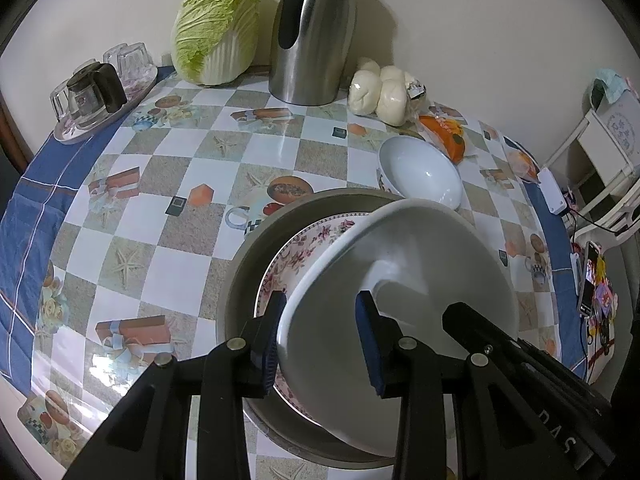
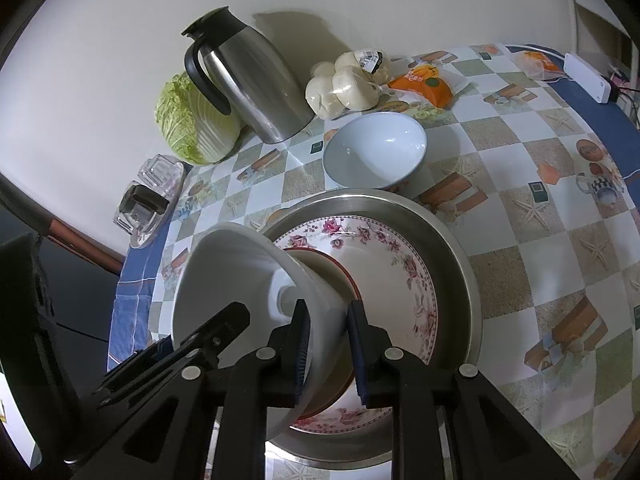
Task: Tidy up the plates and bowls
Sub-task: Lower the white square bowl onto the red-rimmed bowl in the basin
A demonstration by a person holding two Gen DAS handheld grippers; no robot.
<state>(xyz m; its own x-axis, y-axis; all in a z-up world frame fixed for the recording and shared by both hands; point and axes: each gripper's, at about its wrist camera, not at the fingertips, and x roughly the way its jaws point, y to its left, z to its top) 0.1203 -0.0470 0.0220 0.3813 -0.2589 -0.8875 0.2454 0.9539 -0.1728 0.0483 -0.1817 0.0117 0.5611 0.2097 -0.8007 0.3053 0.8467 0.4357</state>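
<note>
Steel basin (image 2: 460, 248) on the table holds the floral plate (image 2: 404, 268), and over both we carry the white bowl (image 1: 420, 264) tipped on edge, its wall between both claws. Our right gripper (image 2: 328, 344) appears clenched on it; our left gripper (image 1: 320, 344) brackets the rim, and we cannot tell whether it presses.

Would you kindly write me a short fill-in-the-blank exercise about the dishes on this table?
1. The tilted white bowl is held with its ____ facing the cameras.
2. The floral-rimmed plate lies inside a round ____ basin.
3. The upright empty white bowl stands beyond the basin, nearest the bag of white ____.
4. The steel thermos jug has a ____ handle.

Missing words: underside; metal; buns; black
</note>
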